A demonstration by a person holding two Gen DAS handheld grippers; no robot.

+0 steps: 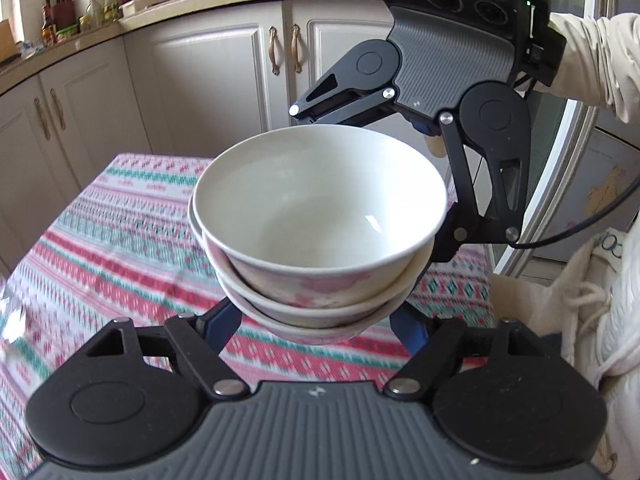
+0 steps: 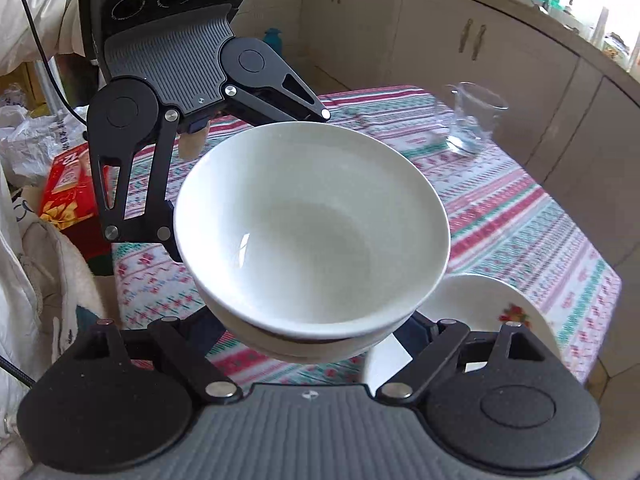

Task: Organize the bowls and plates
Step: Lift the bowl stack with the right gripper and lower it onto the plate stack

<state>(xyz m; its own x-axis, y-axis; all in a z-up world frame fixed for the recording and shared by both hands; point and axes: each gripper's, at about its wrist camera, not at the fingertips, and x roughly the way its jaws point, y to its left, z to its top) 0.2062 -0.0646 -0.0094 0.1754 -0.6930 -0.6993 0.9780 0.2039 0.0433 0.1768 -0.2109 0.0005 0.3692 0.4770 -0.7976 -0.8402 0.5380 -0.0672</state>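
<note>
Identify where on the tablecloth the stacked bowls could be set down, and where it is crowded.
Free: the striped tablecloth between the glass measuring cup and the flowered plate, and the bare stretch toward the cabinets. Crowded: the near edge by the plate, under the stacked bowls.

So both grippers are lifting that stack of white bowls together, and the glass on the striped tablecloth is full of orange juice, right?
Not quite: the glass is clear and looks empty, as the right wrist view shows. The rest holds: the left gripper and right gripper carry the stack of bowls above the striped tablecloth.
</note>
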